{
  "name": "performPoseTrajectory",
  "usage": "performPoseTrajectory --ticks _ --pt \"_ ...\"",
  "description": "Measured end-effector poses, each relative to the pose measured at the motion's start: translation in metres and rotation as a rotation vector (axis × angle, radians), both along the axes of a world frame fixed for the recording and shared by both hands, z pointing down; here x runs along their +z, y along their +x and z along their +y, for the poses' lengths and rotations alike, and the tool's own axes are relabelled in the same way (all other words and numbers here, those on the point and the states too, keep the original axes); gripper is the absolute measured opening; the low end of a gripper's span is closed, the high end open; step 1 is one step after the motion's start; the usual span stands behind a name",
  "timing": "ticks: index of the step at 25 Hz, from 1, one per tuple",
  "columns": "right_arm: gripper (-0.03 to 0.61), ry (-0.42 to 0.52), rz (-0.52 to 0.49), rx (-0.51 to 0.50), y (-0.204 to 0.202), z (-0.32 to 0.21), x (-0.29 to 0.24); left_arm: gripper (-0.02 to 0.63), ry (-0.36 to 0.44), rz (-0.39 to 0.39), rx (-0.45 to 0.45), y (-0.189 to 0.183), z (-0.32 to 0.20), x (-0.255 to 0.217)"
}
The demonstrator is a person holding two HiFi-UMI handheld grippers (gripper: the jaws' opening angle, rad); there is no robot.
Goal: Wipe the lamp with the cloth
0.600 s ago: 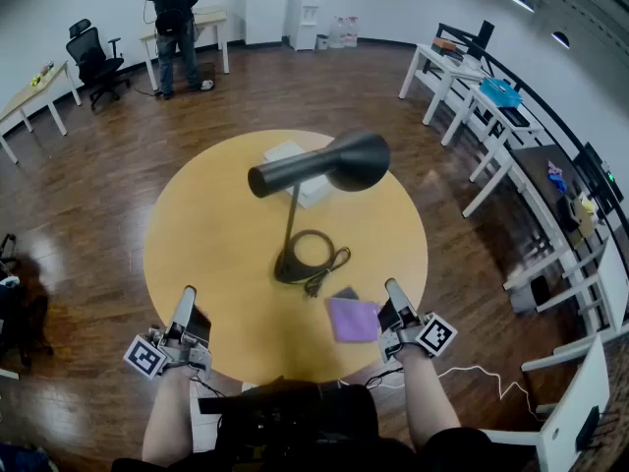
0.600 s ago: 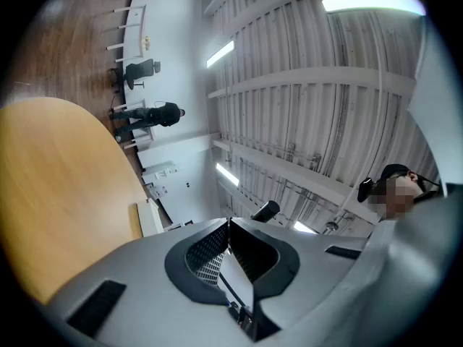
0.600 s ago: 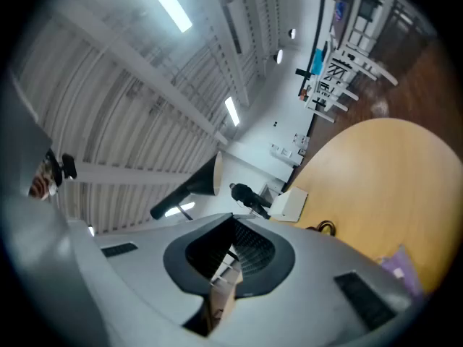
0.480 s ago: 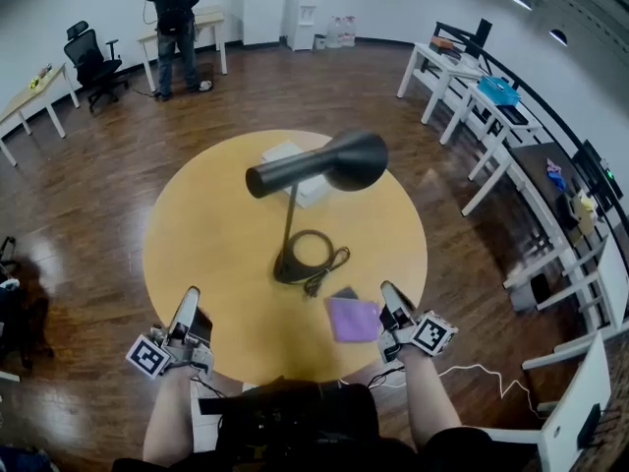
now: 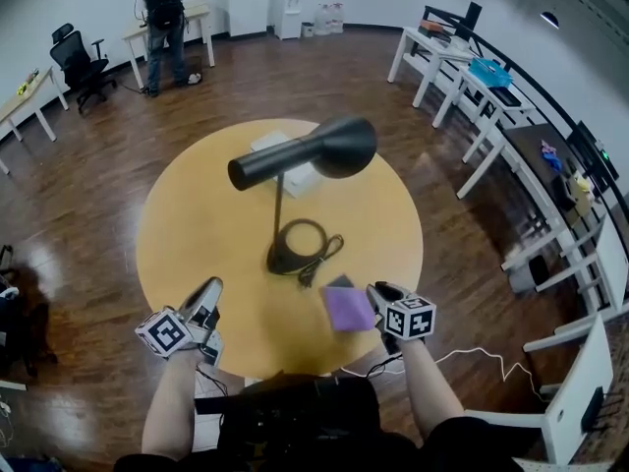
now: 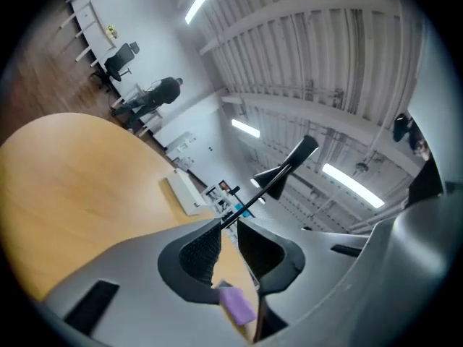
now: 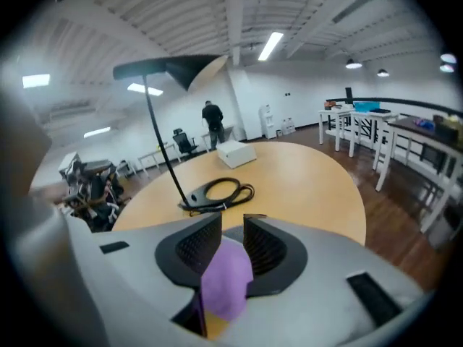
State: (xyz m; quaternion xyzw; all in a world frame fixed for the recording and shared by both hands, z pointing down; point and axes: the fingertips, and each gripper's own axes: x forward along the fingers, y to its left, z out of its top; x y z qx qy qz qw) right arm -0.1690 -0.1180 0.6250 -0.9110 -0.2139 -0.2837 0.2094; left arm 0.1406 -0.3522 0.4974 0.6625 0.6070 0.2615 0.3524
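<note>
On the round yellow table, the black desk lamp and the purple cloth are seen where they lay half a second earlier. The right gripper, then pointed far and just beside the cloth, has since been swung left to the cloth's right edge. The left gripper has been tilted toward the right at the table's near left rim.

The lamp's long head is laid left to right above the table's middle, with the narrow end to the left and slightly nearer and the flared end to the right. Its thin stem is raised from a ring base with the cable coiled beside it. The cloth is spread flat near and right of that base.

The right gripper's jaws are held apart, with the cloth's edge seen in the gap and not pinched. The left gripper's jaws are parted narrowly on nothing.

Black-and-white square markers are carried on each gripper's cube.
</note>
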Motion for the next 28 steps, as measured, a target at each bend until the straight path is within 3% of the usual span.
performPoseTrajectory --ticks 3,6,7,8,11,14,17,21,28 --pt "0.175 0.027 -0.073 -0.044 0.005 -0.008 0.017 0.067 0.199 -0.001 -0.038 0.005 0.009 0.032" --pt "0.197 0.033 -0.147 -0.062 0.005 -0.014 0.036 0.067 0.302 0.019 -0.019 -0.001 0.015 0.052" --pt "0.236 0.026 -0.178 -0.078 0.006 -0.016 0.042 0.067 0.322 0.024 -0.002 -0.005 0.017 0.056" --pt "0.244 0.018 -0.207 -0.094 0.006 -0.019 0.047 0.067 0.338 0.028 0.021 -0.009 0.019 0.061" --pt "0.245 0.008 -0.276 -0.119 0.008 -0.024 0.06 0.176 0.384 0.026 0.107 -0.027 0.026 0.08" --pt "0.245 -0.003 -0.351 -0.136 0.007 -0.029 0.075 0.176 0.437 0.054 0.136 -0.038 0.026 0.089" --pt "0.335 0.003 -0.429 -0.166 0.008 -0.036 0.093 0.176 0.452 0.053 0.131 -0.042 0.023 0.09" --pt "0.336 -0.003 -0.457 -0.159 0.017 -0.041 0.105 0.176 0.462 0.022 0.147 -0.05 0.018 0.101" --pt "0.323 0.018 -0.521 -0.188 0.011 -0.036 0.124 0.176 0.466 0.052 0.206 -0.061 0.016 0.102"
